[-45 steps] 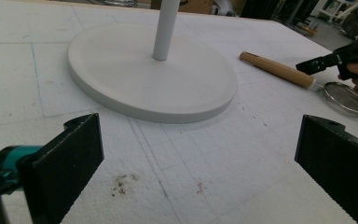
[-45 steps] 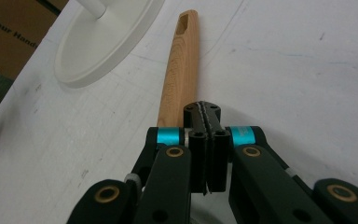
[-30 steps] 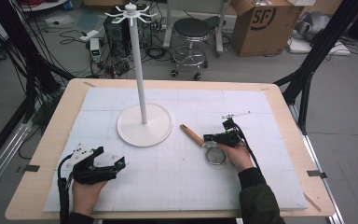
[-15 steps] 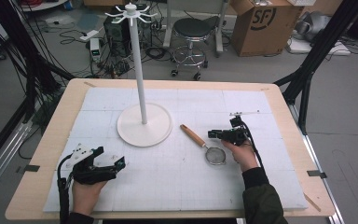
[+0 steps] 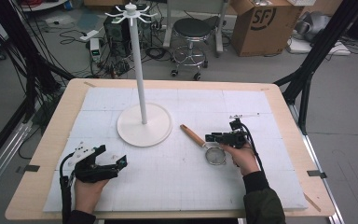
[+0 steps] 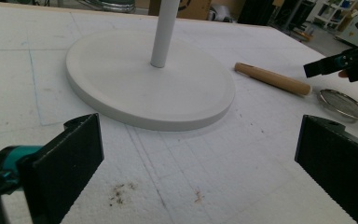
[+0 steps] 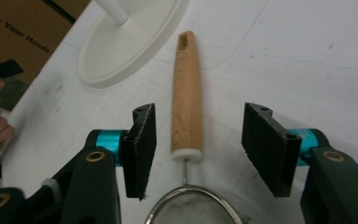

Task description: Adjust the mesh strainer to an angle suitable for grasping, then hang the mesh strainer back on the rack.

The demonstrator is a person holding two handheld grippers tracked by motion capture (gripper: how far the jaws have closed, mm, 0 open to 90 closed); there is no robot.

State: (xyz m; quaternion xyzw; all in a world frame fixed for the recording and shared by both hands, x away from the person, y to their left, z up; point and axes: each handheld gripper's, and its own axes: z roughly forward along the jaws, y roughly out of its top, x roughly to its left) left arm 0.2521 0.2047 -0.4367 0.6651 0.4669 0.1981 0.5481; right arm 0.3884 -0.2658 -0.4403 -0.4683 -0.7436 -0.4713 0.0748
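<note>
The right tongs hang just above a small strainer that lies flat on the white foam mat covering the surface. Their jaws have just been opening and now stand apart on either side of the strainer's wooden handle. In the right gripper view the handle runs up the gap between the two black pads, clear of both, so the tongs are released and grip nothing. The wire bowl of the strainer sits at the bottom of that view, right below the jaws, with a short metal stem joining it to the handle.

In the high view the strainer rests right of the middle of the mat. Its handle points up and to the left toward the round base of a white stand, near that base but not touching it. The stand's thin pole rises straight from the base to a ring of hooks at the top.

The left tongs rest low at the near left part of the mat, well apart from the strainer. In the left gripper view the two jaws stand wide, with bare mat between them and nothing held. The stand's base, the handle and the strainer's mesh bowl lie farther off beyond them.
</note>
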